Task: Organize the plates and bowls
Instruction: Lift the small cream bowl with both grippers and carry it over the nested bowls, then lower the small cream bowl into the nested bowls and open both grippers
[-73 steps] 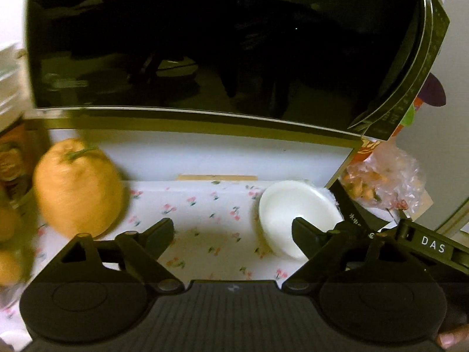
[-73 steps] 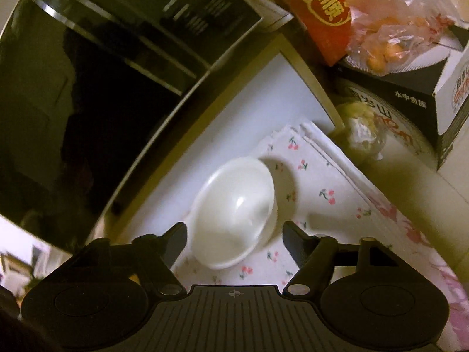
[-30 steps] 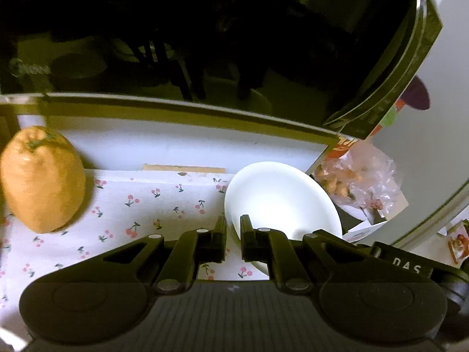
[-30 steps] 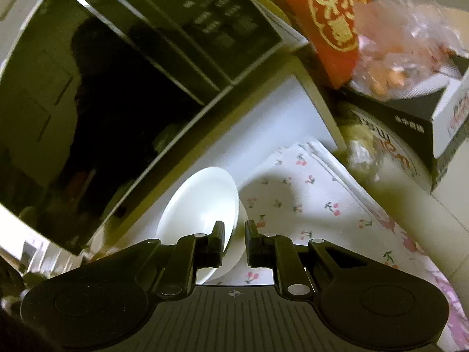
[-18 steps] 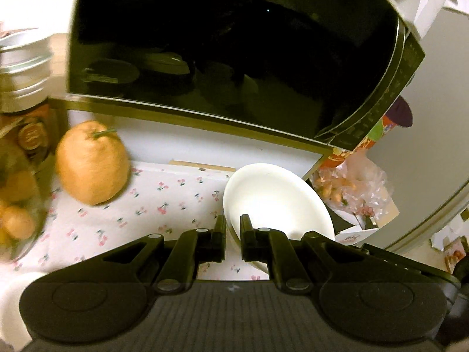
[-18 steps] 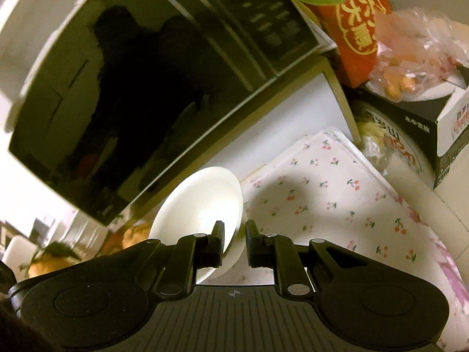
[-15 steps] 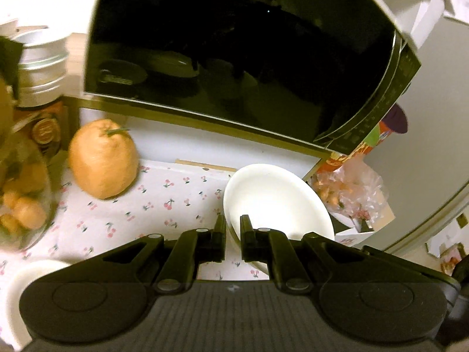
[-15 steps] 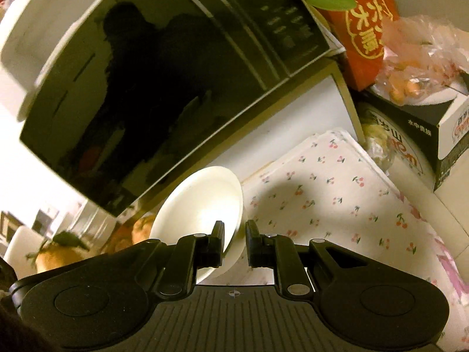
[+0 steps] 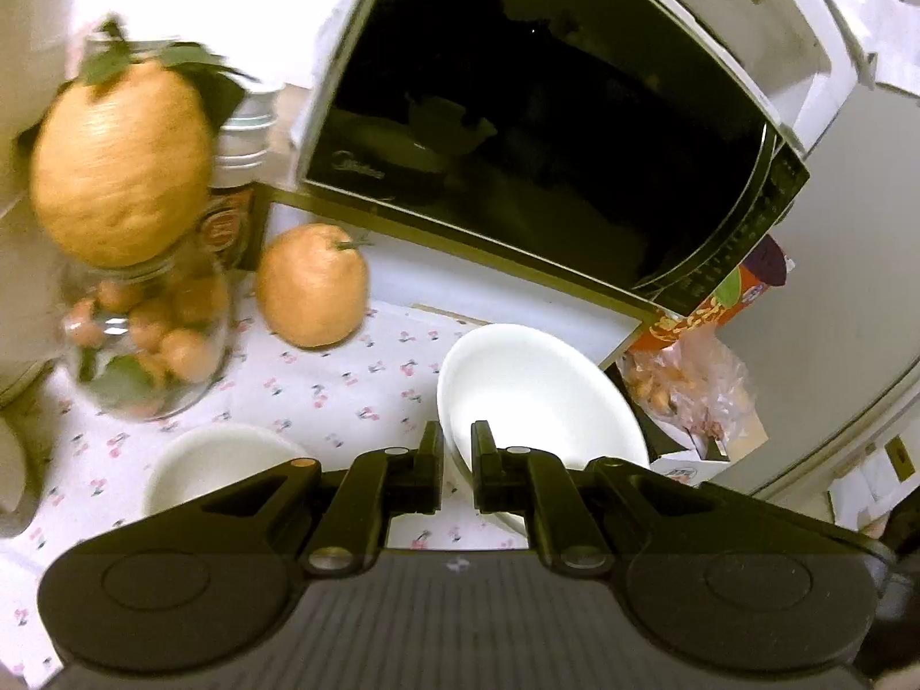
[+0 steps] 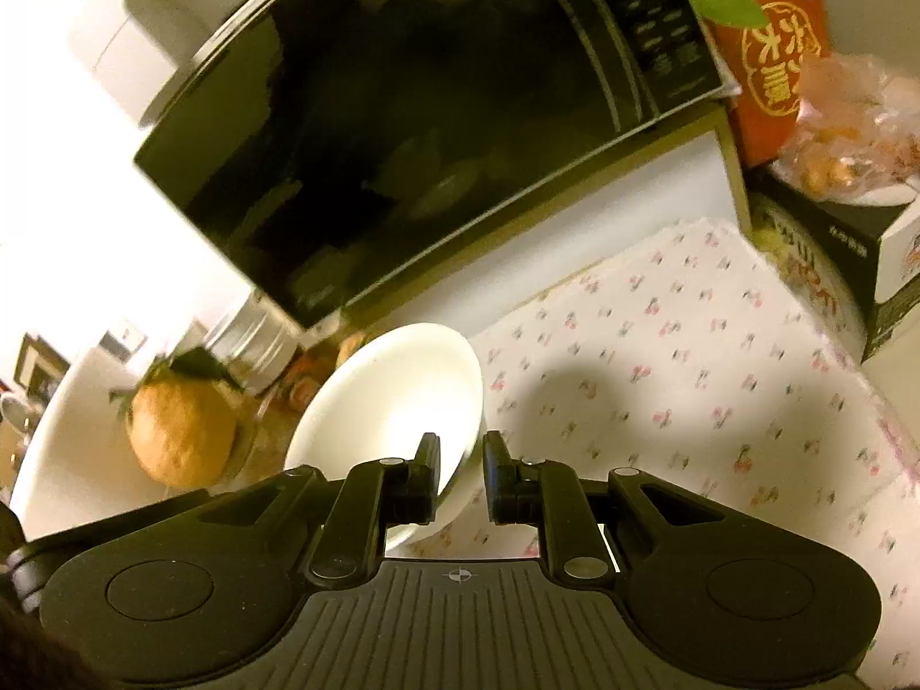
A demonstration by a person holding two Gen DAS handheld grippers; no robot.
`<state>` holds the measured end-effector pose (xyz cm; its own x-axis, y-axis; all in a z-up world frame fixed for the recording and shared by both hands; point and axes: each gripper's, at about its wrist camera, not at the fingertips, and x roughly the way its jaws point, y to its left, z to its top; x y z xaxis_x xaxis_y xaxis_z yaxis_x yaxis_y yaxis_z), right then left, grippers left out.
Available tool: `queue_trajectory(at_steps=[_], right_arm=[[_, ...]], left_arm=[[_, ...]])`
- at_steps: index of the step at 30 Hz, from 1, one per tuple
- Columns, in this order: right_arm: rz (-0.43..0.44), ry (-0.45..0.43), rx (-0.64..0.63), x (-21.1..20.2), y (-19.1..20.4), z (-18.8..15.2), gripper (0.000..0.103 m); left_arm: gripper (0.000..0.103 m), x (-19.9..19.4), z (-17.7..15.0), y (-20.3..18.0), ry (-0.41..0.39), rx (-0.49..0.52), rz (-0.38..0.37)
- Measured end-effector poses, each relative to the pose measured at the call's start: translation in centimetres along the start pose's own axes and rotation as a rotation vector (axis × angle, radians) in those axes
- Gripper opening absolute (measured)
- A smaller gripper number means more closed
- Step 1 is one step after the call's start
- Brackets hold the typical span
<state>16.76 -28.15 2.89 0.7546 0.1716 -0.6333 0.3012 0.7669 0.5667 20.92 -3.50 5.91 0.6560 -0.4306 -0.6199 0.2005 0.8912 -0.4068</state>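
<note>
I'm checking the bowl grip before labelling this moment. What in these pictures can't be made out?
- Left wrist view: the second bowl near edge, hidden behind the left gripper.
- Right wrist view: held bowl underside, hidden by the right gripper.
- Both views: inside the microwave, lost in dark reflective glass.

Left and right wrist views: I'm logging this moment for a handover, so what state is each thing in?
Left gripper: shut on the white bowl's rim.
Right gripper: shut on the rim too.
White bowl: held, tilted, off the cloth.
Second bowl: upright on the cherry-print cloth.
Microwave: door closed.
Glass jar: holds small fruit.
</note>
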Motion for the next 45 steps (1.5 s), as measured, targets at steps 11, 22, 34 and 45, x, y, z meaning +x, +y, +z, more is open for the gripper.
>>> queue_trajectory(at_steps=[11, 22, 34, 45], right_arm=[[0.044, 0.056, -0.038, 1.0, 2.5, -3.9, 0.016], [0.031, 0.088, -0.134, 3.6, 5.5, -6.5, 0.019], [-0.009, 0.146, -0.241, 6.8, 7.8, -8.8, 0.019], [-0.024, 0.162, -0.257, 7.6, 8.0, -9.0, 0.019]], left_arm=[[0.008, -2.9, -1.9, 3.3, -0.031, -0.032, 0.027], [0.008, -3.4, -3.5, 7.4, -0.064, -0.086, 0.067], [0.009, -2.3, -4.3, 9.8, -0.045, -0.061, 0.170], [0.009, -1.7, -4.6, 10.2, -0.032, -0.041, 0.201]])
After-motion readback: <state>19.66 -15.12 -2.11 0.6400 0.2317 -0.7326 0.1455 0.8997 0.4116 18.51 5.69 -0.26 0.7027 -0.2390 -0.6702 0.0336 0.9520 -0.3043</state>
